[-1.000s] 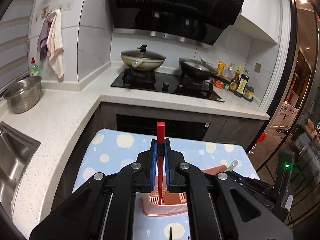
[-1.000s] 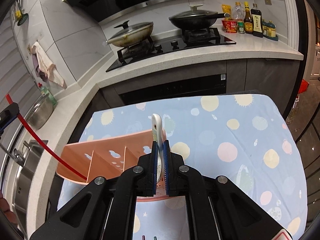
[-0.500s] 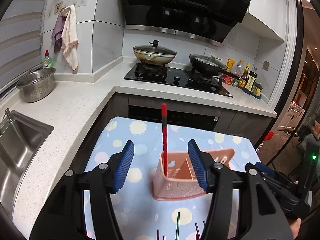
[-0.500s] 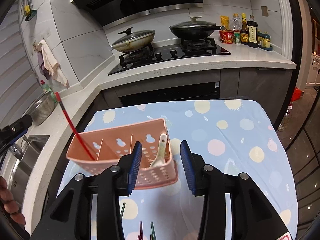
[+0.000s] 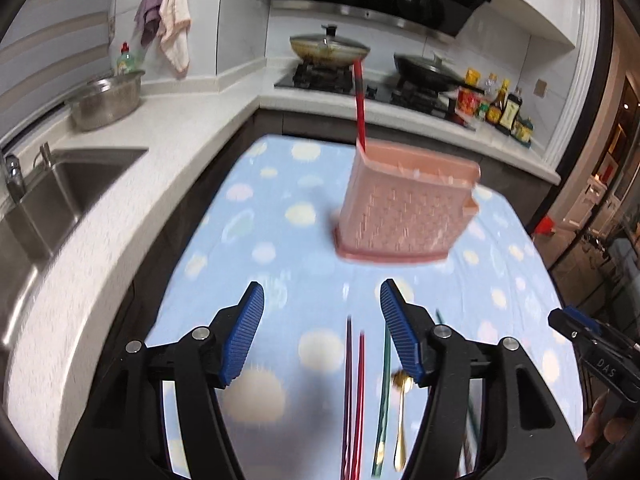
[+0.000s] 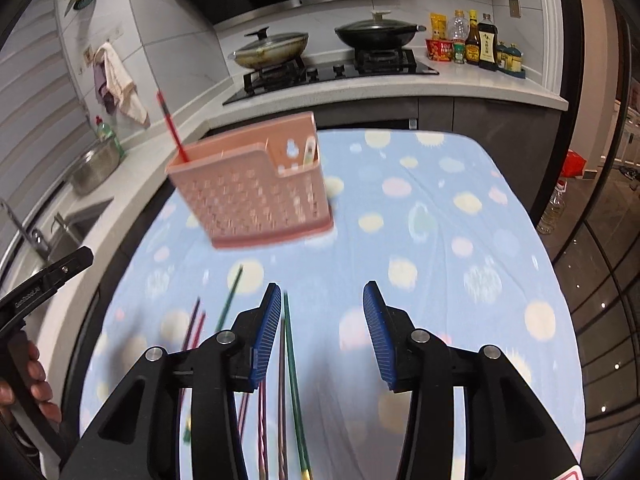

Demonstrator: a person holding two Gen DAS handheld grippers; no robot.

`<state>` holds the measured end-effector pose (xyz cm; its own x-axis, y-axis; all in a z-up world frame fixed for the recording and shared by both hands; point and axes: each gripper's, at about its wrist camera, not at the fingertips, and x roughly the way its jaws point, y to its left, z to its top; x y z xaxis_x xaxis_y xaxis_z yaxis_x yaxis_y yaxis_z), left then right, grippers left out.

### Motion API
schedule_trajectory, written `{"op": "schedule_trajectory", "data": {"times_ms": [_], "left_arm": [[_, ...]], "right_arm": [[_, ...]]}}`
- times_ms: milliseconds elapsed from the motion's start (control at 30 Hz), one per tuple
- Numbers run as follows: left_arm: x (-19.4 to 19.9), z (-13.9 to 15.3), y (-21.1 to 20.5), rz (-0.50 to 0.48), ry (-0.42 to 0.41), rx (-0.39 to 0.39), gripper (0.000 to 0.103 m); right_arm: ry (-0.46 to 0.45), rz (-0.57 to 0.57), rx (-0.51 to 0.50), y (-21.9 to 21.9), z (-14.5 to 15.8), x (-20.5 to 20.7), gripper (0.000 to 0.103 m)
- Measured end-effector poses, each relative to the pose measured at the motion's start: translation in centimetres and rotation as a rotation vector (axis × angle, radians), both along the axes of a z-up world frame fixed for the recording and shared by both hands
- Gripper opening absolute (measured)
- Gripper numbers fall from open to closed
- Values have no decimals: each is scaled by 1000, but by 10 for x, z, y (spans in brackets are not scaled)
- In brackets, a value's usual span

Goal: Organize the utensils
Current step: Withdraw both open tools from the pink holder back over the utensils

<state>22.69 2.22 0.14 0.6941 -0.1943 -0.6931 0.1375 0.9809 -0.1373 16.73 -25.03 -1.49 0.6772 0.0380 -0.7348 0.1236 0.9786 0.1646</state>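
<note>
A pink utensil basket (image 5: pixel 404 208) stands on the blue dotted cloth; it also shows in the right wrist view (image 6: pixel 252 192). A red chopstick (image 5: pixel 360 108) stands in its left end, also seen in the right wrist view (image 6: pixel 172 128). A white spoon (image 6: pixel 310 152) sits in its right compartment. Loose chopsticks (image 5: pixel 354 396) and a gold spoon (image 5: pixel 400 412) lie on the cloth near me; chopsticks (image 6: pixel 292 380) also lie by the right gripper. My left gripper (image 5: pixel 322 332) is open and empty. My right gripper (image 6: pixel 320 336) is open and empty.
The cloth-covered table (image 6: pixel 460 240) sits before a white counter (image 5: pixel 120 184) with a sink (image 5: pixel 60 188) and a steel bowl (image 5: pixel 106 100) at left. A stove with two pans (image 6: pixel 332 48) and bottles (image 6: pixel 476 40) stand at the back.
Both grippers let go of the red chopstick and the white spoon in the basket, opened, and pulled back and down toward the loose utensils on the cloth.
</note>
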Motion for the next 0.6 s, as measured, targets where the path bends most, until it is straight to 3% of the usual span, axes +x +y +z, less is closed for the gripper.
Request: {"op": "schedule_trajectory", "data": {"times_ms": [267, 600], "left_arm": [[-57, -57, 10, 1, 129, 15, 57], [-101, -98, 10, -21, 224, 28, 57]], "right_arm": [[112, 40, -10, 22, -49, -66, 42], [177, 60, 9, 32, -85, -96, 38]]}}
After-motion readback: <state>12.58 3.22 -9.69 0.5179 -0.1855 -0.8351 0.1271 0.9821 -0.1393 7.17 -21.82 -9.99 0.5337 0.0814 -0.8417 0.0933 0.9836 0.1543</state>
